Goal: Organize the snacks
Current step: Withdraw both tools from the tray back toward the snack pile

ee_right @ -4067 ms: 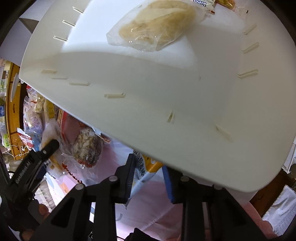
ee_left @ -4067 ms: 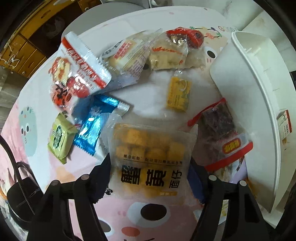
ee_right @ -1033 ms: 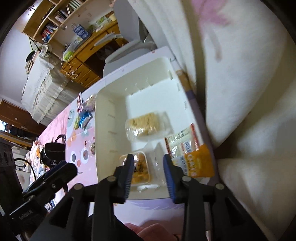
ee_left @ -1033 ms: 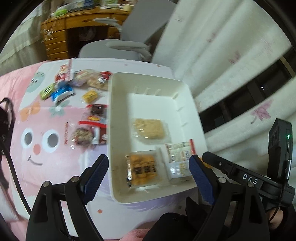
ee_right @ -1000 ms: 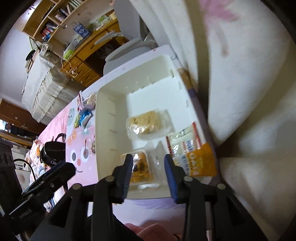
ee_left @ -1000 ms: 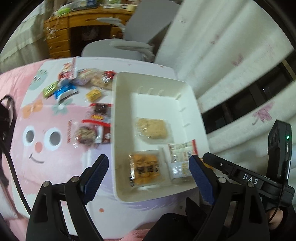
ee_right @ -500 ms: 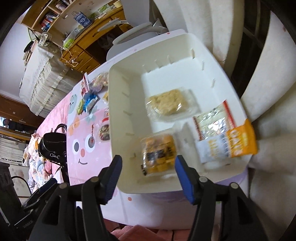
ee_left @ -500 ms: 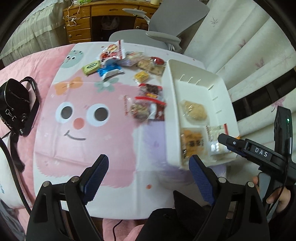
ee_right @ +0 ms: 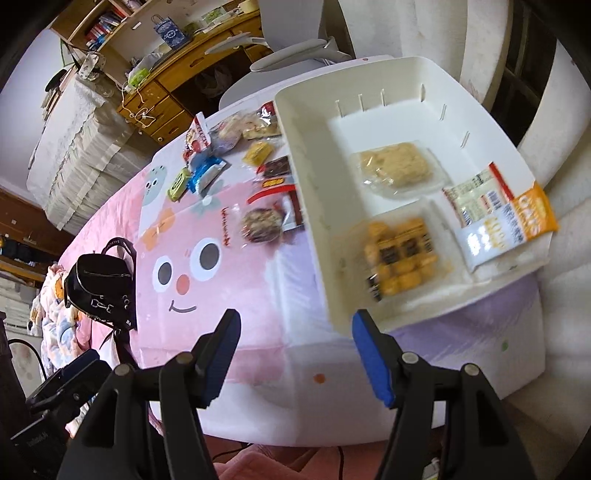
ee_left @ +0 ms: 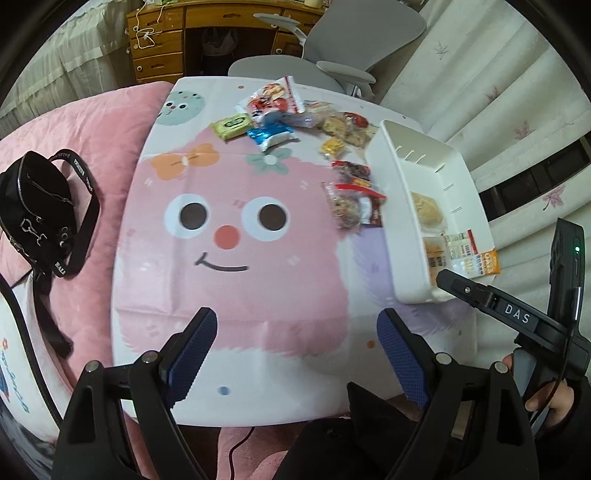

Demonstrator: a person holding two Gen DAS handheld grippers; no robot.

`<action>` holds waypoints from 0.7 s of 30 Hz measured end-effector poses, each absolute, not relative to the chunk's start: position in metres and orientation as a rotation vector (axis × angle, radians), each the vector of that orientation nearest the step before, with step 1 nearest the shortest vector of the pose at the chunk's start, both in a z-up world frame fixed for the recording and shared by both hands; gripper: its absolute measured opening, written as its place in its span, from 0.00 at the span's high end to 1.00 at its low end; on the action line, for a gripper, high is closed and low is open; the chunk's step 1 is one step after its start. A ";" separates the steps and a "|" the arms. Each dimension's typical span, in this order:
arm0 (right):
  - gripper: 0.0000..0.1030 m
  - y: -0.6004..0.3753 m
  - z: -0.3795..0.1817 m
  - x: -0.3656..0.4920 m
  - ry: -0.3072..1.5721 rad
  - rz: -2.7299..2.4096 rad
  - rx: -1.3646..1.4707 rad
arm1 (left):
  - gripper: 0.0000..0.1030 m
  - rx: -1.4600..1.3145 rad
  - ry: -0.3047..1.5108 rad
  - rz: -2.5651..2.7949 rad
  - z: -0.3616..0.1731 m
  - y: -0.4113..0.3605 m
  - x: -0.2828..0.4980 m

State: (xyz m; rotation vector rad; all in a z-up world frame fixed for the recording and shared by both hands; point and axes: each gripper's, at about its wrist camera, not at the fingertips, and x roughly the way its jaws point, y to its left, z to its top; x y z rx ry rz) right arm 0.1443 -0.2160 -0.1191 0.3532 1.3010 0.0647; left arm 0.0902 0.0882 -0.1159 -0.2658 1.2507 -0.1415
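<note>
A white bin (ee_left: 391, 236) (ee_right: 306, 173) stands at the table's right edge. In it lie a yellow cracker bag (ee_right: 400, 258), a pale pastry bag (ee_right: 397, 168) and an orange oats packet (ee_right: 509, 221). Several snack packets lie loose on the pink cartoon tablecloth (ee_left: 229, 236) left of the bin: a dark cookie bag (ee_left: 347, 208) (ee_right: 260, 223), a blue packet (ee_left: 271, 134), a green packet (ee_left: 231, 125). My left gripper (ee_left: 295, 350) is open and empty, high above the table's near edge. My right gripper (ee_right: 295, 354) is open and empty, near the bin's front corner.
A black handbag (ee_left: 37, 206) (ee_right: 99, 280) lies on the pink bedding left of the table. A grey office chair (ee_left: 332, 48) and a wooden desk (ee_left: 207, 33) stand beyond the far edge. Curtains (ee_left: 498, 85) hang on the right.
Both grippers have pulled back and up from the bin. The left view has swung left over the tablecloth. The right gripper's jaws have opened wider. The yellow cracker bag, held earlier, lies in the bin.
</note>
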 end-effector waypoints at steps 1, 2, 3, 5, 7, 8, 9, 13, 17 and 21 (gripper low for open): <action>0.39 -0.208 -0.120 0.141 1.297 0.051 0.358 | 0.15 -0.259 1.254 -0.151 -0.117 0.096 0.091; 0.39 -0.203 -0.121 0.140 1.294 0.041 0.362 | 0.15 -0.255 1.256 -0.156 -0.118 0.101 0.091; 0.39 -0.199 -0.121 0.138 1.292 0.031 0.366 | 0.15 -0.249 1.258 -0.163 -0.120 0.108 0.093; 0.39 -0.187 -0.124 0.133 1.285 0.006 0.370 | 0.15 -0.241 1.263 -0.174 -0.123 0.120 0.095; 0.39 -0.176 -0.126 0.129 1.279 -0.015 0.374 | 0.15 -0.240 1.271 -0.182 -0.128 0.132 0.099; 0.39 -0.171 -0.126 0.127 1.278 -0.023 0.375 | 0.15 -0.241 1.275 -0.186 -0.130 0.138 0.102; 0.39 -0.167 -0.126 0.125 1.276 -0.032 0.374 | 0.15 -0.242 1.279 -0.189 -0.132 0.145 0.104; 0.35 -0.151 -0.127 0.120 1.267 -0.060 0.354 | 0.15 -0.250 1.287 -0.195 -0.139 0.163 0.118; 0.32 -0.141 -0.127 0.118 1.260 -0.062 0.328 | 0.15 -0.274 1.282 -0.179 -0.144 0.176 0.136; 0.29 -0.132 -0.126 0.120 1.240 -0.063 0.278 | 0.15 -0.302 1.277 -0.150 -0.150 0.185 0.158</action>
